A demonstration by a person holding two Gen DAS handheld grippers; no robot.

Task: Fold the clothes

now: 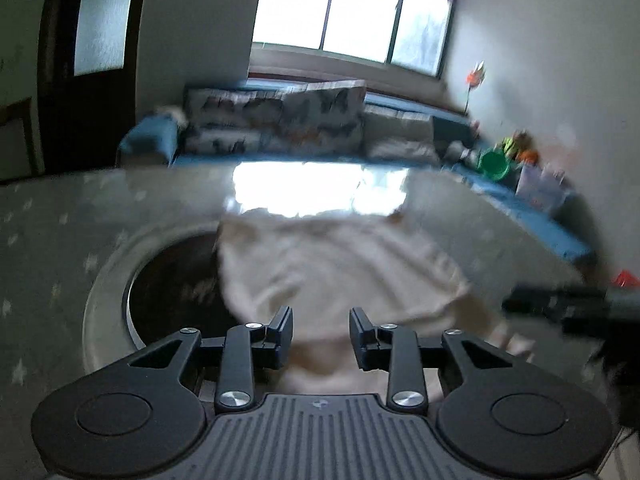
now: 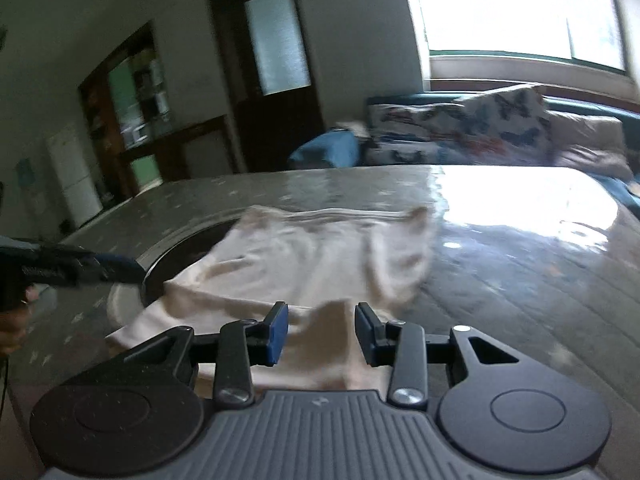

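A cream garment [image 1: 332,268] lies crumpled on the glossy table, partly over a dark round inset [image 1: 172,280]. It also shows in the right wrist view [image 2: 304,264]. My left gripper [image 1: 320,320] is open and empty, just above the garment's near edge. My right gripper [image 2: 321,316] is open and empty, also over the near edge. The right gripper appears at the right of the left wrist view [image 1: 560,304]. The left gripper appears at the left of the right wrist view [image 2: 80,268]. Both views are motion blurred.
The table [image 2: 520,280] has a star-patterned cover and a bright window reflection. A blue sofa [image 1: 152,140] with patterned cushions stands behind it. A green tub [image 1: 494,166] and toys sit at the right. A dark door [image 2: 276,76] is at the back.
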